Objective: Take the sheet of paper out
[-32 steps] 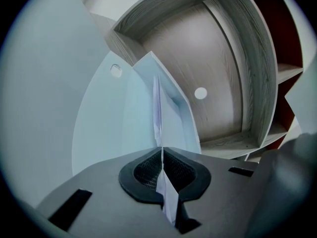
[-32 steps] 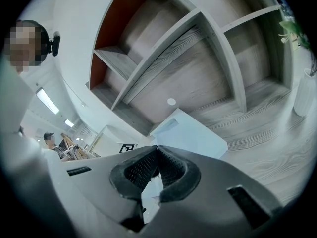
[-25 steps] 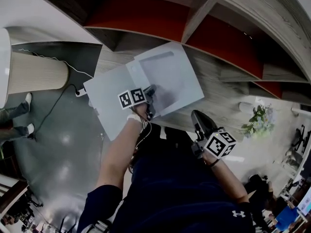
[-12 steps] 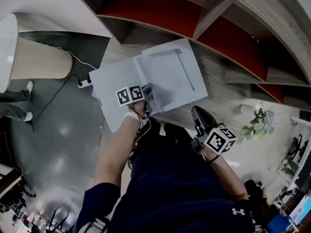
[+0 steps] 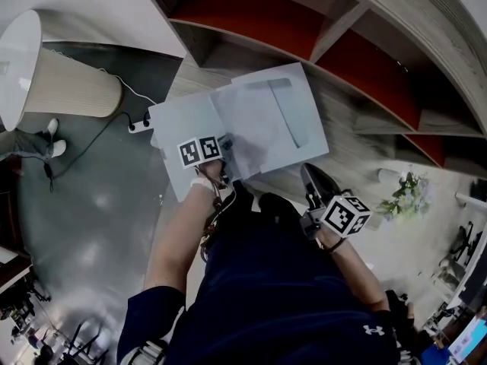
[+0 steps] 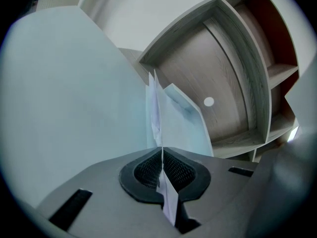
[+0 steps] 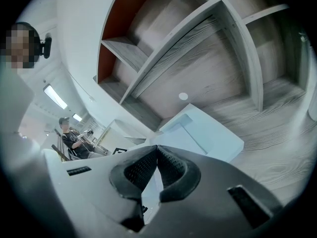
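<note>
A pale blue folder (image 5: 183,124) lies open on the wooden surface under the shelves. A thin white sheet of paper (image 5: 255,124) lies over its right half, next to the pocket (image 5: 293,112). My left gripper (image 5: 228,157) is at the sheet's near edge and shut on it. In the left gripper view the sheet (image 6: 156,115) stands edge-on, pinched between the ribbed pads (image 6: 148,168), with the folder's flap (image 6: 69,108) at left. My right gripper (image 5: 310,179) hovers apart, near my body, shut and empty; its view shows the pads (image 7: 171,165) meeting and the folder (image 7: 203,133) beyond.
Wooden shelves with red backs (image 5: 251,21) curve over the folder. A lamp with a pale shade (image 5: 53,78) stands at far left, with a power strip and cable (image 5: 139,125) on the grey floor. A potted plant (image 5: 403,192) sits at right. A person (image 7: 74,139) stands far off.
My left gripper has drawn the sheet a little toward me, and more of it now shows over the folder's right half. The right gripper has stayed where it was.
</note>
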A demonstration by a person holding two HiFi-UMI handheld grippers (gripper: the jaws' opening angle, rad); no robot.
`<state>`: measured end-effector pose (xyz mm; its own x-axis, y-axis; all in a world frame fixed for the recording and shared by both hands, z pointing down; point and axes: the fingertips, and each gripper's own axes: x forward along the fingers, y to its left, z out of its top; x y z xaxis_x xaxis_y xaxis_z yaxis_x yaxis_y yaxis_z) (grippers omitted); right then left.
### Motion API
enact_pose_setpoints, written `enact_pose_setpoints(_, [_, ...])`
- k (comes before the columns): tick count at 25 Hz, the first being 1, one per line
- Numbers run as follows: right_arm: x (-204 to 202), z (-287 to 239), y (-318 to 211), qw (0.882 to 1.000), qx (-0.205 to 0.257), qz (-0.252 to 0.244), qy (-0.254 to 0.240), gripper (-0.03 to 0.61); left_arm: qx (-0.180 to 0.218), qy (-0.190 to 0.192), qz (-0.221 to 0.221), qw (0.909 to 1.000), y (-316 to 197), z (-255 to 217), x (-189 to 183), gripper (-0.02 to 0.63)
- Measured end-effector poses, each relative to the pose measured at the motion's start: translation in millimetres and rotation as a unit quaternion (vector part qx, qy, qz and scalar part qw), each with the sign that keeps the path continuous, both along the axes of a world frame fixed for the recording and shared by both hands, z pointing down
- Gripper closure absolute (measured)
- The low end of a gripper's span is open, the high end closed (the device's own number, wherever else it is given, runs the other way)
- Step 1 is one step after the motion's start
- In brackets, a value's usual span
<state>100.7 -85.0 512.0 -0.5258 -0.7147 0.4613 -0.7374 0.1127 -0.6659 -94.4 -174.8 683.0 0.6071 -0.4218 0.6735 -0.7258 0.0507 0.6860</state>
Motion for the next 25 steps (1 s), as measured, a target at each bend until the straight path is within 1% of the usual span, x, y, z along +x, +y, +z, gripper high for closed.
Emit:
enact_pose_setpoints(4, [-0.8, -1.2, 0.9, 1.000, -0.002, 0.001, -0.006, 0.565, 0.006, -0.025, 0.005, 0.9997, 6.0, -7.3, -12.0, 0.598])
enact_pose_setpoints(11, [-3.2, -3.8, 1.1, 1.000, 0.000, -0.003, -0.008, 0.565, 0.023, -0.055, 0.016, 0.9981, 14.7, -22.4, -27.5, 0.597])
enact_pose_setpoints(16, [-6.2, -5.4, 2.6, 1.000, 0.000, -0.004, -0.009, 0.565, 0.036, -0.067, 0.016, 0.9970, 19.7, -35.8, -38.2, 0.598])
enact_pose_setpoints(20, [-9.4, -5.8, 2.2, 1.000, 0.001, -0.007, -0.013, 0.565, 0.055, -0.082, 0.022, 0.9949, 23.8, -52.4, -44.1, 0.598])
enact_pose_setpoints(25, [-9.1, -5.3, 2.6, 1.000, 0.001, -0.007, -0.014, 0.565, 0.083, -0.105, 0.047, 0.9899, 28.7, -76.0, -42.1, 0.598])
